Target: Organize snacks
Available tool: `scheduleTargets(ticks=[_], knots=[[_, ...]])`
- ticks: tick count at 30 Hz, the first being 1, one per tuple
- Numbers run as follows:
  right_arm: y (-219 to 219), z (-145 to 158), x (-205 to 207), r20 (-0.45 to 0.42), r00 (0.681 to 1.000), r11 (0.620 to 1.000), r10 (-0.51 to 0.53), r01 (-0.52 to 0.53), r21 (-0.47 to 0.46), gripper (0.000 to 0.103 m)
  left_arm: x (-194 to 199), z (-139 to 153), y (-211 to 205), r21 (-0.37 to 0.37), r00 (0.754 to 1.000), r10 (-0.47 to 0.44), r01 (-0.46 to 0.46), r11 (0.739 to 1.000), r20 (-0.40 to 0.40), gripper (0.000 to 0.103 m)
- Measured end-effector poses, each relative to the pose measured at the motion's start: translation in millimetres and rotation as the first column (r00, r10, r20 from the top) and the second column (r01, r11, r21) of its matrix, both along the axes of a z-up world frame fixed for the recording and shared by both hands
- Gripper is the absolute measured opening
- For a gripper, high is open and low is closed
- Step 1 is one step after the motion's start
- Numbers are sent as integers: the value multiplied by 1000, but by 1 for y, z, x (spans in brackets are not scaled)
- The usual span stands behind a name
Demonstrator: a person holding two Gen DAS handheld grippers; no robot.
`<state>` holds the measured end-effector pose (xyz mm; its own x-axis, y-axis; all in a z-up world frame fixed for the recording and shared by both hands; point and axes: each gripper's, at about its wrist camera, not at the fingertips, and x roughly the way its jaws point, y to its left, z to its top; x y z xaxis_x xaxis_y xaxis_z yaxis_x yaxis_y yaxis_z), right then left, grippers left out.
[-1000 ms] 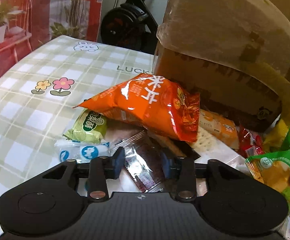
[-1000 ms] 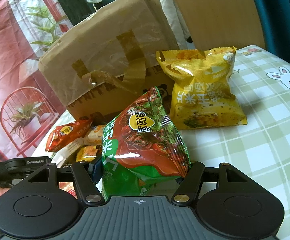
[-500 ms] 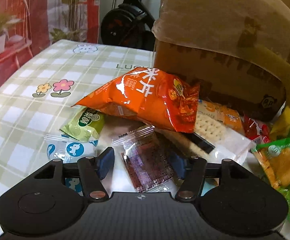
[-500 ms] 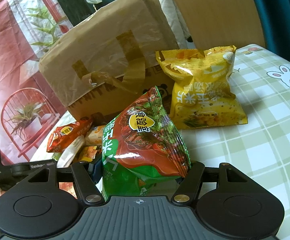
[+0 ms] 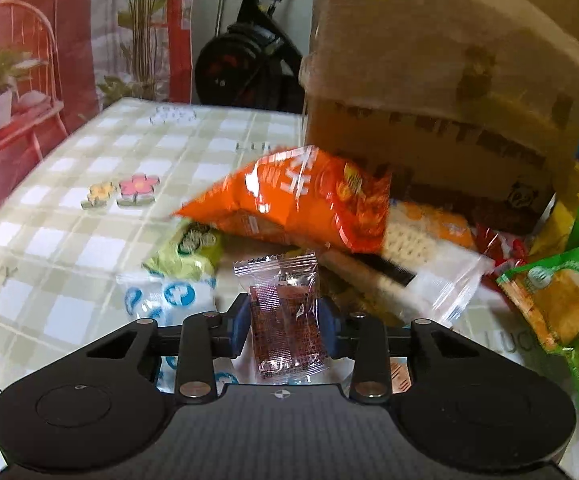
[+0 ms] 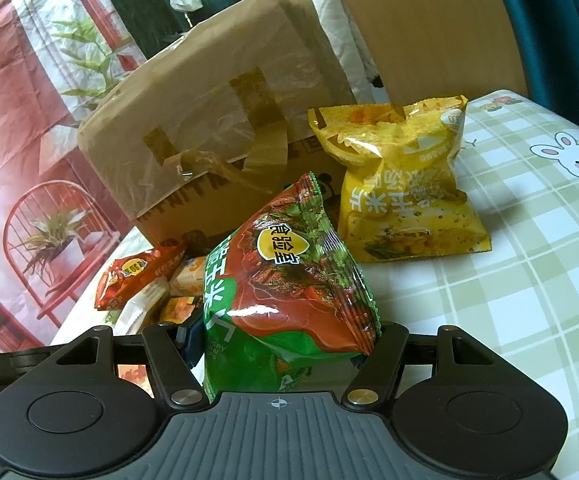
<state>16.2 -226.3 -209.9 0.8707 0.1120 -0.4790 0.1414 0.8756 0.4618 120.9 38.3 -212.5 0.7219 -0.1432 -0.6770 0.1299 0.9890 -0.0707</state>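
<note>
Left wrist view: you look forward and downward along the left gripper (image 5: 283, 326), close over the snack pile, with the orange bag (image 5: 305, 200) just ahead and the cardboard box (image 5: 441, 92) behind it. The checked tablecloth (image 5: 69, 216) runs off to the left.

Right wrist view: you look forward at a shallower tilt along the right gripper (image 6: 285, 336), very near the green bag (image 6: 289, 280) that fills the centre.

Shared ground: both views take in the cardboard box (image 6: 217, 120), the orange bag (image 6: 137, 276), the green bag (image 5: 561, 304) and the tablecloth (image 6: 509, 264), from opposite sides of the pile.
</note>
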Motion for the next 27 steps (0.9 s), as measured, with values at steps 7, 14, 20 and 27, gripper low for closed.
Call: scheduleTargets(ticks=[7, 14, 20, 27], knots=[[5, 16, -3, 31, 999, 999, 15, -14, -35, 61, -12, 24, 6, -36, 998, 12, -10, 999, 57, 38], [14, 30, -6, 43, 999, 997, 33, -29, -78, 61, -17, 35, 6, -67, 999, -2, 5, 998, 53, 38], [17, 43, -13, 62, 998, 994, 29, -23, -104, 61, -25, 44, 9, -89, 997, 14, -8, 996, 71, 38], [16, 57, -16, 92, 995, 992, 30, -18, -128, 61, -32, 66, 10, -101, 989, 24, -9, 995, 149, 38]])
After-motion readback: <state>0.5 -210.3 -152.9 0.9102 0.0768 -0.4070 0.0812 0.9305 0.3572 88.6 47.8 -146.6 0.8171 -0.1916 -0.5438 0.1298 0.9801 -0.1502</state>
